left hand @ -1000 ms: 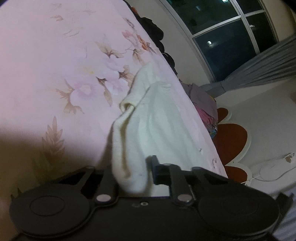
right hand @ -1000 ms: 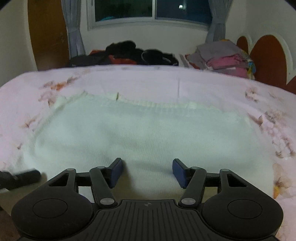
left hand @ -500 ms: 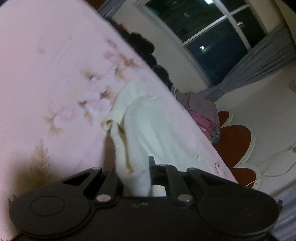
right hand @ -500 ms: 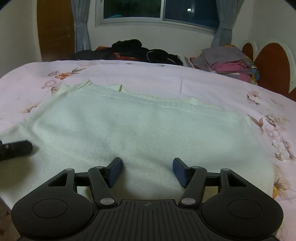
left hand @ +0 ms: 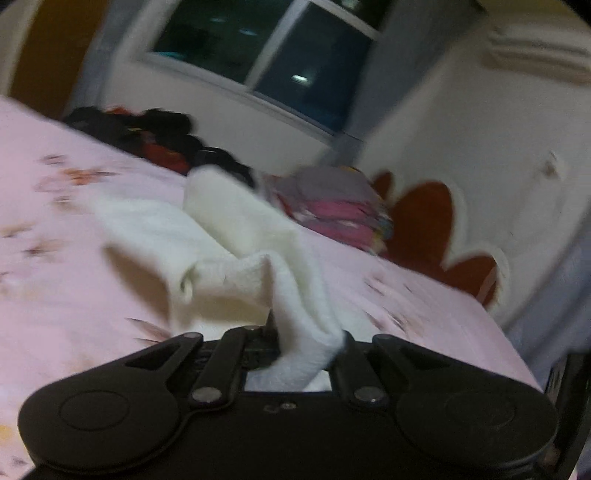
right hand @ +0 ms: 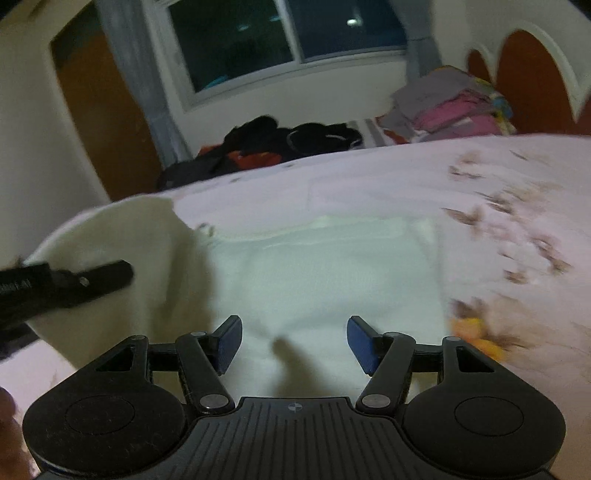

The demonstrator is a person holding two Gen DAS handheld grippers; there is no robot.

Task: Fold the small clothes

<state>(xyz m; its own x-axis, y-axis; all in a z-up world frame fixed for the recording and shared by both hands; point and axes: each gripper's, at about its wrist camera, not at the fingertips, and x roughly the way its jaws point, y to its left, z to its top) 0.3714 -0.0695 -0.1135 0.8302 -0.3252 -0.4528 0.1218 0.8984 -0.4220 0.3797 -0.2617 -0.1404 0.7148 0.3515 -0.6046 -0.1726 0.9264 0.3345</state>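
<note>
- left tongs (left hand: 306, 350) clamped tight on a bunched edge of the cream knit top (right hand: 325, 280), lifting it off the pink floral bed (right hand: 369, 177)
- right tongs (right hand: 294, 345) open, nothing between them, the flat part of the top spreads toward 12 o'clock

home bedrm | bed (right hand: 369, 177) w/ floral sheet – clothes piles (right hand: 450, 107) – window (right hand: 288, 37)

We view from both wrists, low and close over the bed (left hand: 74, 258), facing the window (right hand: 288, 33); both views share the white garment (right hand: 314, 277)
</note>
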